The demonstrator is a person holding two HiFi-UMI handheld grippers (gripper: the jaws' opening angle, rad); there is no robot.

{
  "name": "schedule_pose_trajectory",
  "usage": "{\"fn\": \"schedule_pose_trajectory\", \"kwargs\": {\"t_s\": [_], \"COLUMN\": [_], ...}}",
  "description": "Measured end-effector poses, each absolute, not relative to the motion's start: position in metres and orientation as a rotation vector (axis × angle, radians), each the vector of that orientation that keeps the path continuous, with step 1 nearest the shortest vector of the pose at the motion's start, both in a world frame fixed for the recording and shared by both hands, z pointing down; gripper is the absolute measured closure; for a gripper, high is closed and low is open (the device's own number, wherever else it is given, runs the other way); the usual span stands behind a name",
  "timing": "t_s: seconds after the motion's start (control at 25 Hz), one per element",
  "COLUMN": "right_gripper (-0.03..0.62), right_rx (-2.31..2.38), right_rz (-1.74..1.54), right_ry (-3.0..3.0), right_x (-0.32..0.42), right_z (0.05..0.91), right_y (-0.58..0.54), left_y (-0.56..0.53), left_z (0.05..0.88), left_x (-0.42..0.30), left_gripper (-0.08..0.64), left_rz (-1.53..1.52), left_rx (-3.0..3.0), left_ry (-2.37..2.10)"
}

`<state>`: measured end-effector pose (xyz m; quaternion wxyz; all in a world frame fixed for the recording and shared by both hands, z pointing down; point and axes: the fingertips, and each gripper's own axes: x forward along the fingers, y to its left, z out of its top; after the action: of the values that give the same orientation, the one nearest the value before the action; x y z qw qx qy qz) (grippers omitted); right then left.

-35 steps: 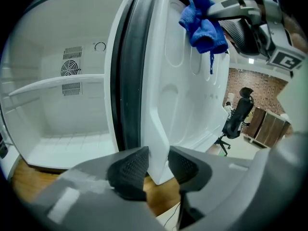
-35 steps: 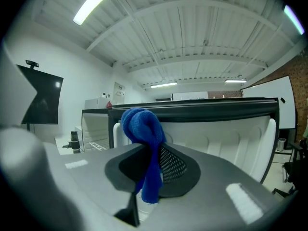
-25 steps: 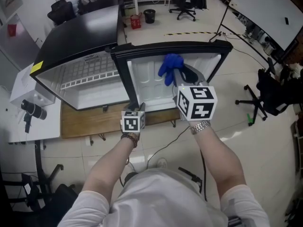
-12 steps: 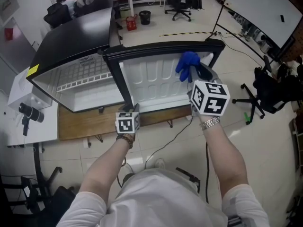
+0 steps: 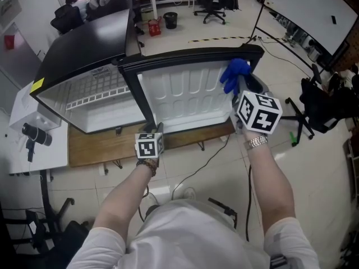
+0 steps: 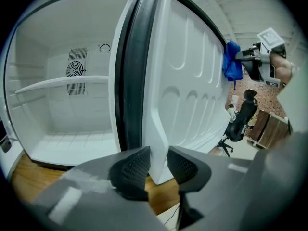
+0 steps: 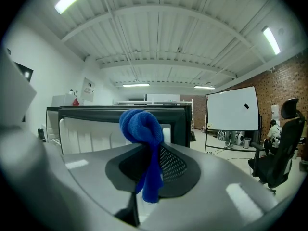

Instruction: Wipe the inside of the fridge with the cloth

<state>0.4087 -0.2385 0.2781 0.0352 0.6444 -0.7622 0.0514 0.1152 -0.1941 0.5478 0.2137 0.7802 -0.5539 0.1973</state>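
A black mini fridge (image 5: 84,49) stands on a low wooden platform with its door (image 5: 185,100) swung wide open, white inner face toward me. My left gripper (image 5: 153,129) is shut on the door's lower hinge-side edge (image 6: 158,143), one pad on each side of it. The white interior (image 6: 67,109) with its shelf lies left of that edge. My right gripper (image 5: 241,86) is shut on a bunched blue cloth (image 5: 234,72), held at the door's upper right corner. In the right gripper view the cloth (image 7: 142,129) hangs between the jaws (image 7: 151,162), in front of the door.
The wooden platform (image 5: 95,144) sticks out under the fridge. A white table (image 5: 22,144) with a camera is at the left. A cable (image 5: 207,156) runs across the floor. An office chair (image 5: 320,111) and a whiteboard (image 5: 308,10) are to the right.
My right gripper has carried the blue cloth rightward across the door's inner face to its far right corner. The left gripper has stayed clamped on the door edge.
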Motion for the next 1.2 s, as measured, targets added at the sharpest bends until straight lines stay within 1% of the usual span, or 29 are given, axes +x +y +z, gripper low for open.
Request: {"fn": "schedule_pose_trajectory", "kwargs": {"t_s": [0.2,0.4,0.6,0.76,0.96,1.2], "right_gripper": [0.537,0.537,0.537,0.537,0.537,0.537], "right_rx": [1.893,1.692,1.478,1.358,1.322,1.369], "right_rz": [0.159,0.202,0.27,0.325,0.366,0.402], "right_ry": [-2.437,-2.572,-2.639,-2.649,-2.613,-2.584], "right_x": [0.378,0.308,0.229,0.181,0.154,0.155], "right_z": [0.277,0.293,0.329,0.358,0.384,0.402], "right_y": [-0.216,-0.193,-0.179,-0.177,-0.19,-0.206], "left_y": [-0.194,-0.194,-0.195,-0.195,-0.194,-0.194], "left_z": [0.547,0.547,0.548,0.548,0.547,0.546], "left_x": [0.117,0.119,0.118,0.118,0.119,0.117], "left_gripper": [0.442,0.442,0.442,0.442,0.443,0.445], "left_rz": [0.544,0.536,0.53,0.53,0.527,0.512], "left_rx": [2.176,2.18,2.183,2.189,2.196,2.201], "left_ry": [-1.53,-1.518,-1.509,-1.502,-1.498,-1.493]}}
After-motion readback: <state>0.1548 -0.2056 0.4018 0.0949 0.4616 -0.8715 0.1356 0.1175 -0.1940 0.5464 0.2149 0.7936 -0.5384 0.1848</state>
